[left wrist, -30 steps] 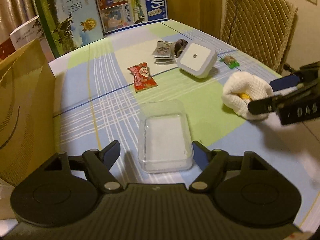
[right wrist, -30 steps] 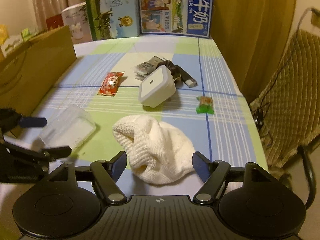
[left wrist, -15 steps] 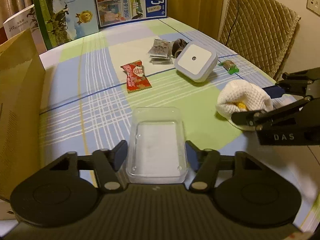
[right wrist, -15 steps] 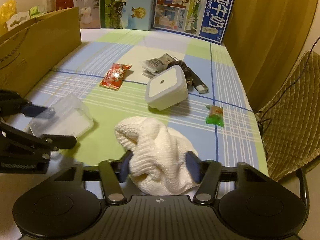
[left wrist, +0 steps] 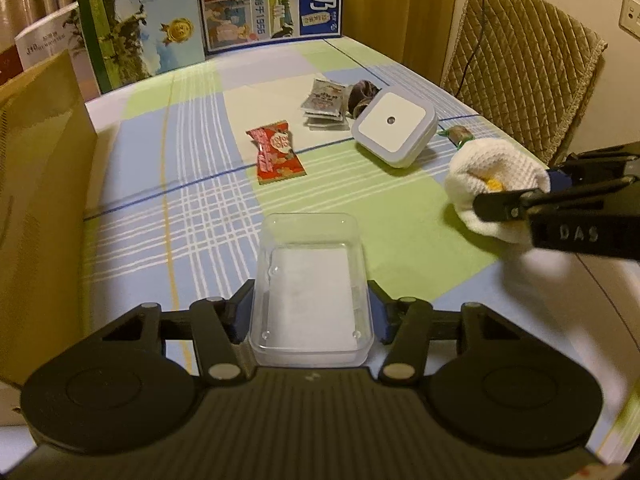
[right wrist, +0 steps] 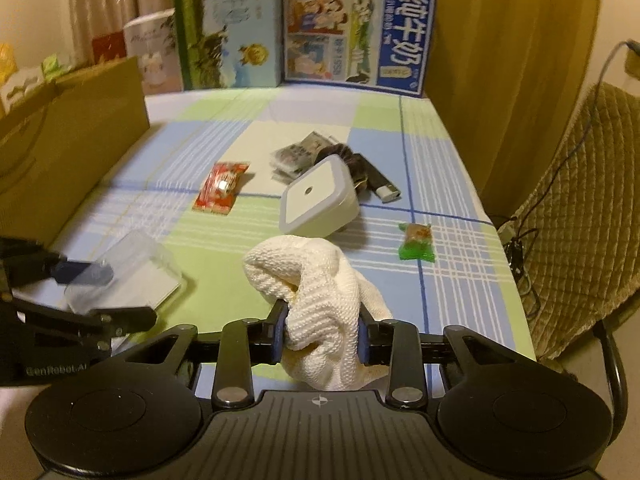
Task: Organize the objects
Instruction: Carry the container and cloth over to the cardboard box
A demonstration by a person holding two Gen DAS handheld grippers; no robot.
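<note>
A clear plastic box [left wrist: 312, 276] lies on the checked tablecloth [left wrist: 192, 208], and my left gripper [left wrist: 311, 314] is shut on it, pads pressing its two long sides near the close end. The right wrist view shows that box [right wrist: 136, 276] and the left gripper [right wrist: 116, 294] at the left. A white knitted cloth [right wrist: 316, 280], bunched up with something yellow inside, sits between the pads of my right gripper [right wrist: 321, 332]. Its jaws are closing and squeeze the cloth's near end. In the left wrist view the cloth [left wrist: 492, 168] and right gripper [left wrist: 516, 192] are at the right.
Farther back lie a red candy wrapper [left wrist: 276, 152], grey sachets [left wrist: 324, 100], a dark hair tie [left wrist: 362, 94], a white square night light [left wrist: 394, 128], a lighter [right wrist: 380, 184] and a green candy [right wrist: 416, 242]. A brown paper bag [left wrist: 40, 200] stands left, milk cartons [left wrist: 272, 0] behind, a padded chair [left wrist: 520, 60] right.
Both grippers went from wide open to closed: the left one's pads came in against the clear box, the right one's pads pinched the white cloth, which now bunches up between them.
</note>
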